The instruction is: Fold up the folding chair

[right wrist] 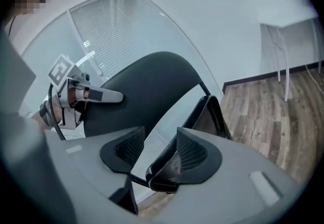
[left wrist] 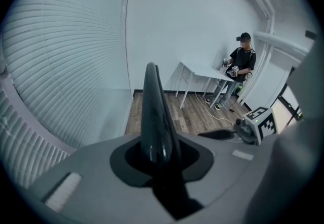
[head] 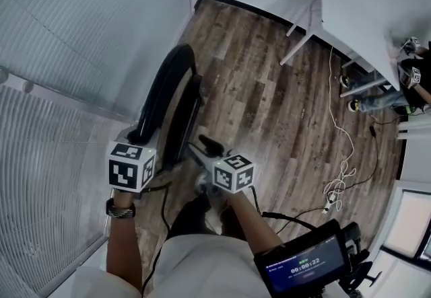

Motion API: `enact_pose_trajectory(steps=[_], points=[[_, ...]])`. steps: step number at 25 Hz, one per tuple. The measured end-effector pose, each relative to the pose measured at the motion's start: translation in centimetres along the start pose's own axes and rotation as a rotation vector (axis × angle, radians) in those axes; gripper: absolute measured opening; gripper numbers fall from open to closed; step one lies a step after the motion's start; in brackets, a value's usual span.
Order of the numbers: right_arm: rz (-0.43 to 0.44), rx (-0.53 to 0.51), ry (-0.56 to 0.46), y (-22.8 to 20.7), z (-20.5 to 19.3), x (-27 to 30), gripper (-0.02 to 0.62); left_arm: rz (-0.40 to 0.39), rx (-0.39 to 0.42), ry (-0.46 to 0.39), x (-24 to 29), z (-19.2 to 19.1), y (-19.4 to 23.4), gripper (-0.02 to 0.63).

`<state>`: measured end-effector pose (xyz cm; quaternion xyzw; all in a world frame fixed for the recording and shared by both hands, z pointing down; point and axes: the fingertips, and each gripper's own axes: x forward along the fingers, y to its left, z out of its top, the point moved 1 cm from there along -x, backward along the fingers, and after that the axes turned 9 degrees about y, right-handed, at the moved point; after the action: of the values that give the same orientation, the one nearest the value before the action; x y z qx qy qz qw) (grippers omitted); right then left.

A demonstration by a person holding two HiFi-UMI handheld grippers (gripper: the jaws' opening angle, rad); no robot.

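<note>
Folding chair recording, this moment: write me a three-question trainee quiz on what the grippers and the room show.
1. True or false: the left gripper is shut on the chair's backrest.
2. What lies between the jaws of the right gripper? A) the chair's seat edge B) a cup C) nothing
3. In the left gripper view, what furniture is the other person sitting at?
Key: 1 true. 2 A; the jaws stand apart around it and are not clamped on it. 3 a white table.
</note>
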<state>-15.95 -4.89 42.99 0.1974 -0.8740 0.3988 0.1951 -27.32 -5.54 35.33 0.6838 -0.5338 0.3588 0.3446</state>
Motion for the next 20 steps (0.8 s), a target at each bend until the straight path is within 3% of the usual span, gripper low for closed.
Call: enact_pose_trajectory(steps=[8, 20], points=[[-0.097, -0.141, -0.116, 1.6, 4.3, -5.4, 0.136, 0.045, 0.036, 0.001, 0.1, 0.3, -0.8, 0.066], [-0.22, -0.327, -0.208, 4.1, 7.8, -9.9, 0.003, 0.05, 0.041, -0.003, 1.0, 0.0, -0.3, 0.065]])
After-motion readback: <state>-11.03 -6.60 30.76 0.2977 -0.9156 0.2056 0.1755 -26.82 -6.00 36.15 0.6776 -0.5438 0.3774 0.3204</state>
